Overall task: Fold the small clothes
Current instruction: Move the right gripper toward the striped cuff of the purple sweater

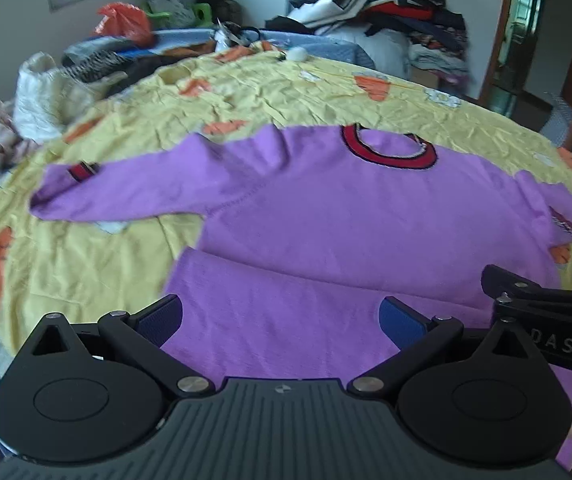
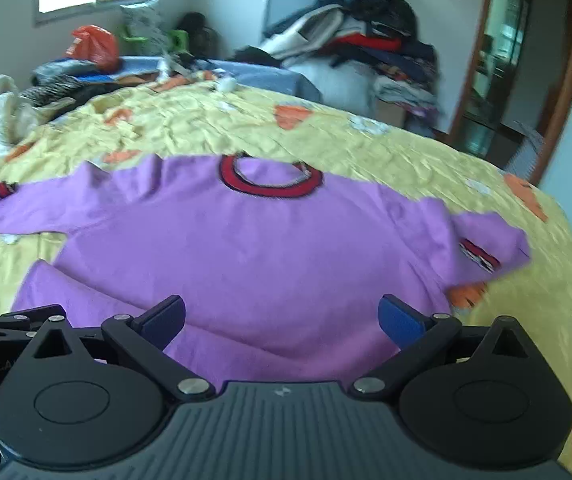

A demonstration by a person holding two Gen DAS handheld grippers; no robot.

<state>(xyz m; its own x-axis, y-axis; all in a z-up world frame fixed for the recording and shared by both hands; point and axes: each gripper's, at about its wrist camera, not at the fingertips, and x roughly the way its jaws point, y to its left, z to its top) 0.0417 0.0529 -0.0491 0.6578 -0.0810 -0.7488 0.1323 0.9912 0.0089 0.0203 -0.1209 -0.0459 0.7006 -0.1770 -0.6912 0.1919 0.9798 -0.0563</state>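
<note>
A small purple sweater (image 1: 326,216) with a red and black collar (image 1: 390,148) lies flat on a yellow carrot-print sheet (image 1: 85,256). Its hem is folded up toward the chest. The left sleeve (image 1: 125,192) stretches out sideways; the right sleeve (image 1: 562,216) is bunched. My left gripper (image 1: 281,320) is open and empty over the folded hem. My right gripper (image 2: 281,320) is open and empty over the same hem; the sweater (image 2: 265,240) and collar (image 2: 269,180) show ahead. The right gripper's arm (image 1: 546,308) shows at the left view's right edge.
A heap of clothes (image 1: 386,12) stands at the back by the wall. An orange bag (image 1: 125,22), a white bag (image 1: 41,92) and clutter lie at the back left. A wooden door frame (image 2: 486,60) is at the right.
</note>
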